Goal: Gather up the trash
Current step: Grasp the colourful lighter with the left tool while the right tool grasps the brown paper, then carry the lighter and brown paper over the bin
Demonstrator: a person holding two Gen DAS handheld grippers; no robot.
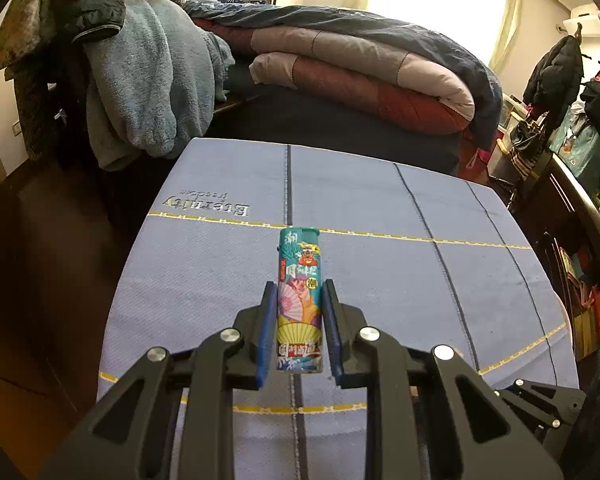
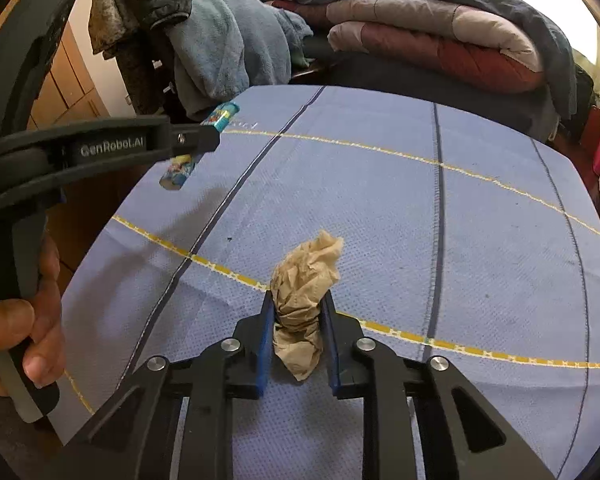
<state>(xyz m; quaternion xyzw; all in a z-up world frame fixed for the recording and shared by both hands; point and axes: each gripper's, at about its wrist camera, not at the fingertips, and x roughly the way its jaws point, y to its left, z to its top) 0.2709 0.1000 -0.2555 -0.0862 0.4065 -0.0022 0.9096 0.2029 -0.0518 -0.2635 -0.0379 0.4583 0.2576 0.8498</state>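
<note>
Both claws loaded, nowhere yet to drop.
Left claw clamps the teal printed lighter; right claw pinches the crumpled tan paper wad above the blue-clothed desk; the soft wad may slip.

Teal printed lighter and crumpled tan paper, both apparently lifted.

Your left claw is black with blue pads, and it grips a teal lighter printed with pink and yellow fans, a red figure and white waves. Your right claw, also black with blue pads, grips a crumpled tan paper wad. The worktop wears a light blue cloth crossed by dark navy lines and yellow dashed lines. Behind it lies a folded quilt in maroon, pale pink and navy.
</note>
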